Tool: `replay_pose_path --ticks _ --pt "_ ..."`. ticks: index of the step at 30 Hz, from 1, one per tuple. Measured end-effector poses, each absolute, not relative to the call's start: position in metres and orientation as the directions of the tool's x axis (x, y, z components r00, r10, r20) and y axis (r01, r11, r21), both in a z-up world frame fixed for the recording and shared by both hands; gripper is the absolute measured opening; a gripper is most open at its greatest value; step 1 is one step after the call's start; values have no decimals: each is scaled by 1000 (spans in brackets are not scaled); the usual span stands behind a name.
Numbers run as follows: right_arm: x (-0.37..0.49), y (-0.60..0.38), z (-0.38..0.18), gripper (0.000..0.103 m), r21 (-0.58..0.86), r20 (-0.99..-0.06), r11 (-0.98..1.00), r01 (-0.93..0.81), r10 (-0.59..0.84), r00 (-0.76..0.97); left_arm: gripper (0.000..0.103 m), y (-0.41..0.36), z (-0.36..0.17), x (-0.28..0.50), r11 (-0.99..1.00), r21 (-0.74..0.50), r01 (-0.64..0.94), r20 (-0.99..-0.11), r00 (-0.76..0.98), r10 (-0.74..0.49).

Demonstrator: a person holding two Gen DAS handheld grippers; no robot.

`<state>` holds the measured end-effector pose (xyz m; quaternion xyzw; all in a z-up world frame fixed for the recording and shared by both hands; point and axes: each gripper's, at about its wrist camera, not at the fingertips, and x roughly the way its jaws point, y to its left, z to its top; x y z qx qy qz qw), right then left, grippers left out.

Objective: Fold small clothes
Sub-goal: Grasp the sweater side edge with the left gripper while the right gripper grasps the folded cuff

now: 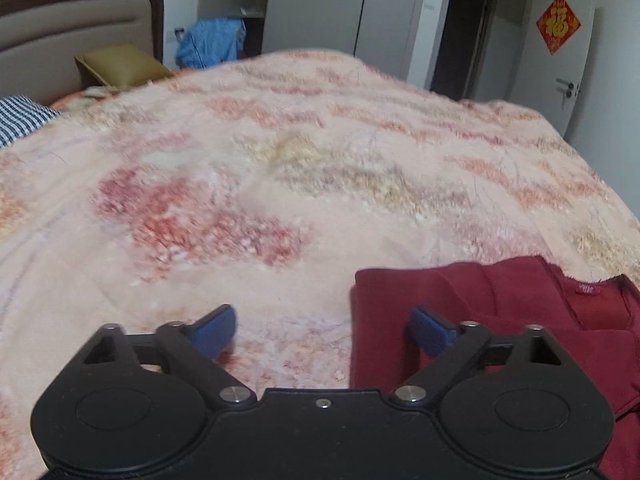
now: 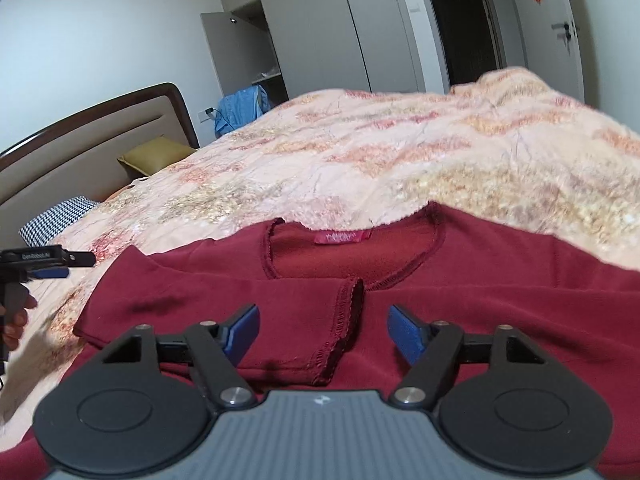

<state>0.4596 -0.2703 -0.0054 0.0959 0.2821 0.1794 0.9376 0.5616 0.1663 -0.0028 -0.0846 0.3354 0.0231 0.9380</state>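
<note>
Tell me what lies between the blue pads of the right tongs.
In the right wrist view, the right tongs stand open over the dark red knit top; its folded-over sleeve cuff lies between the pads, untouched.

Red garment [image 2: 460,280] cut off by lower frame edge.

Right claw [image 2: 324,336] is hovering, jaws apart, over the red top's [image 2: 500,280] folded sleeve [image 2: 240,300] on the bed [image 2: 360,152].

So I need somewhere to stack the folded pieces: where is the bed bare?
The blanket lies bare between the dark red top, the checked pillow and the olive cushion. The near right corner is crowded by the top.
</note>
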Motion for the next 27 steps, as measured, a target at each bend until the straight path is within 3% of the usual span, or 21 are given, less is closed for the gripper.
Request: replay_pose_path --ticks 5,6,7,8,9,11,14,17,19,22,24,25,27 --pt "473 -267 -14 49 308 -522 901 -304 428 738 73 178 -16 578 954 -288 -88 -662 737 -132" --pt "475 -266 -16 40 311 -527 899 -308 433 731 58 180 -17 580 942 -325 -86 -660 734 -160" --pt "475 -265 -17 30 310 -531 900 -308 432 729 50 180 -19 580 929 -361 -82 -658 729 -191" --pt "476 -265 -19 23 310 -532 899 -308 433 727 22 180 -20 582 919 -387 -79 -660 719 -217" --pt "476 -266 -19 16 318 -528 895 -312 440 726 7 178 -20 583 915 -395 -83 -666 712 -223" --pt "471 -267 -16 12 325 -506 892 -315 445 739 6 170 -12 577 930 -363 -60 -639 743 -201" --pt "459 -269 -7 10 282 -483 907 -313 416 771 5 153 6 566 962 -271 -20 -606 781 -154" --pt "457 -268 -6 10 246 -499 925 -290 378 780 5 138 4 573 985 -158 -74 -662 748 -50" --pt "463 -264 -14 10 244 -533 928 -281 370 760 6 138 0 575 983 -166 -83 -668 743 -50" --pt "463 -264 -17 11 249 -547 929 -274 368 751 23 145 0 573 969 -221 -114 -674 735 -67" --pt "458 -268 -13 17 256 -537 929 -268 368 759 50 145 2 566 970 -209 -121 -686 725 -57" --pt "455 -268 -11 24 249 -536 931 -268 363 763 54 144 3 559 973 -199 -117 -688 724 -54" --pt "449 -269 -9 27 227 -538 933 -279 359 763 64 145 7 546 974 -208 -90 -690 719 -80"
